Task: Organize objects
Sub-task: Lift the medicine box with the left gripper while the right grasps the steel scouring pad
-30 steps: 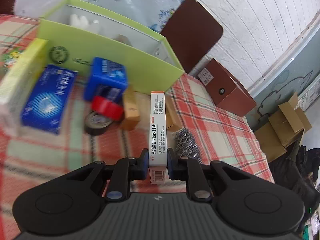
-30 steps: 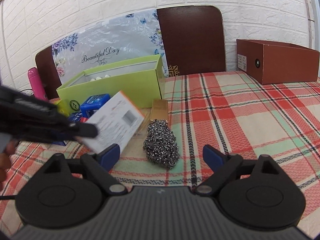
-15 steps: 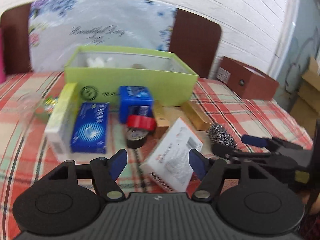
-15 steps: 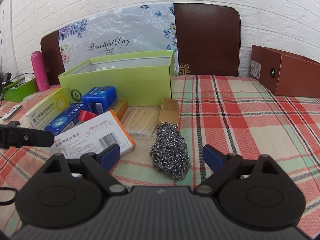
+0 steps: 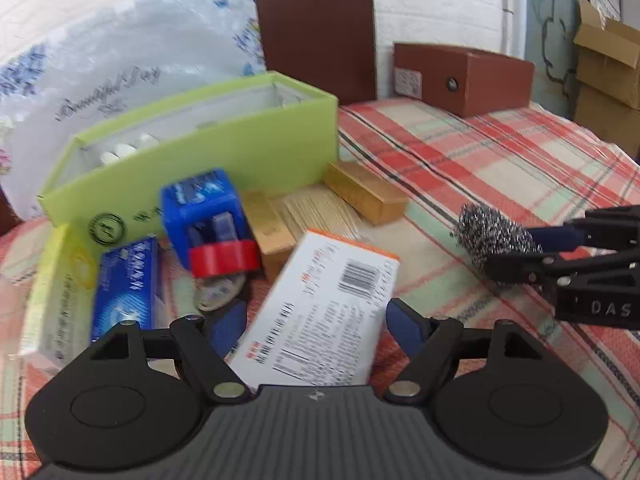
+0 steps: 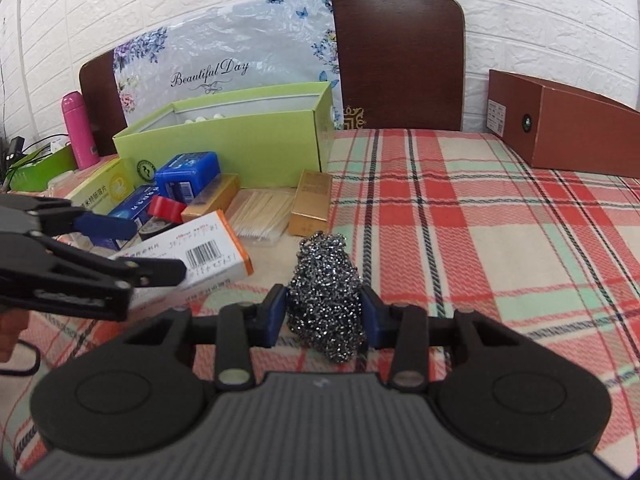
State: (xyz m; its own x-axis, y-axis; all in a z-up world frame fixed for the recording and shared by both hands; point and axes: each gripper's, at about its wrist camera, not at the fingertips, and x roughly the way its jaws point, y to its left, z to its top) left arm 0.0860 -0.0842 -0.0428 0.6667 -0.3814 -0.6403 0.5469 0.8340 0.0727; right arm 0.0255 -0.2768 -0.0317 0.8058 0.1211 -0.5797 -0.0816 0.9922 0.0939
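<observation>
The right gripper [image 6: 323,315] is clamped on the steel-wool scrubber [image 6: 326,294], a blue pad pressed to each side, on the plaid tablecloth [image 6: 480,220]. The left gripper [image 5: 317,324] stands released, jaws spread either side of the white medicine box [image 5: 320,316], which lies flat on the cloth; whether a pad touches it is hard to say in the blurred view. Beyond lie a gold box [image 6: 311,202], a bundle of toothpicks [image 6: 262,214], a blue case [image 6: 188,176] and the open green box [image 6: 240,140].
</observation>
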